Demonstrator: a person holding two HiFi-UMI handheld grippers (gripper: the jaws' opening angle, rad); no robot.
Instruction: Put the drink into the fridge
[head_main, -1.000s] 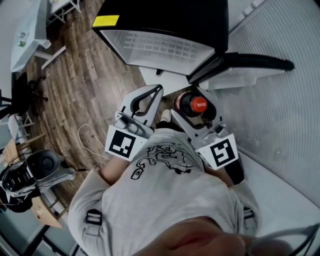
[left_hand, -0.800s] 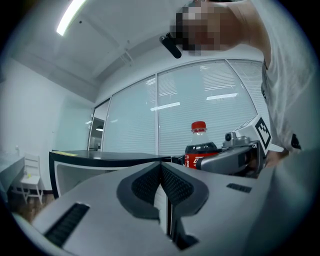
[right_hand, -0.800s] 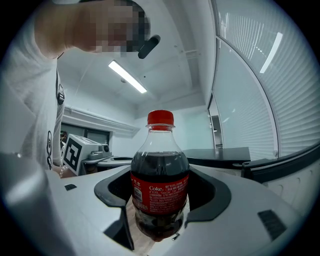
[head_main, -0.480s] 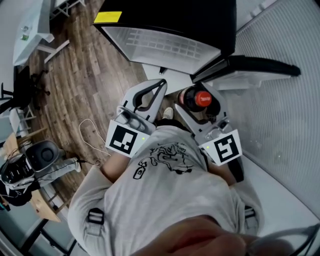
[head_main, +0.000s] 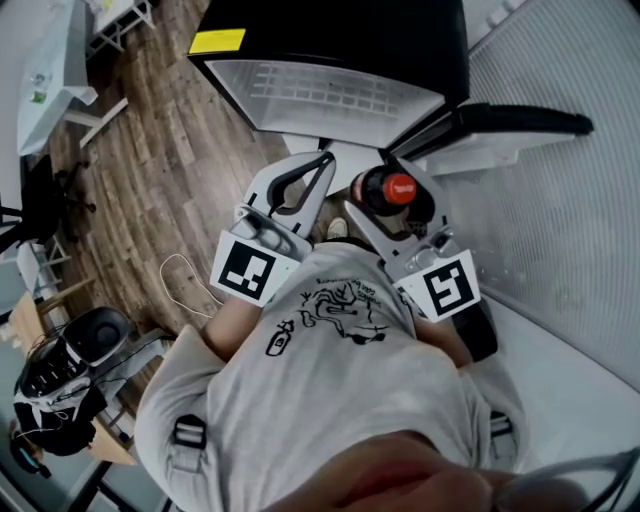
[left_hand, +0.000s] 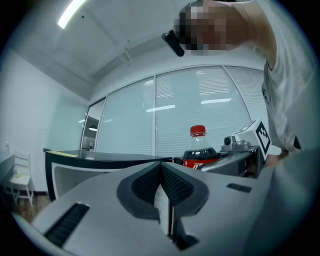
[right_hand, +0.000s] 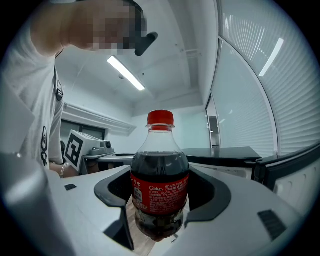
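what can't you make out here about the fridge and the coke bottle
fridge inside: head view, its own top covers the shelves; only a white grille shows.
bottle below the shoulders: head view, hidden by the right tongs around it.
label small print: right gripper view, too small to read.
yellow sticker on the fridge: head view, print too small.

The wood-plank floor (head_main: 150, 160) is carrying everything here. A black fridge (head_main: 330, 40) is standing on it at the top of the head view, its door hanging open to the right. A thin white cable (head_main: 185, 278) is lying looped on the planks, and a shoe (head_main: 336, 229) is resting just before the fridge.
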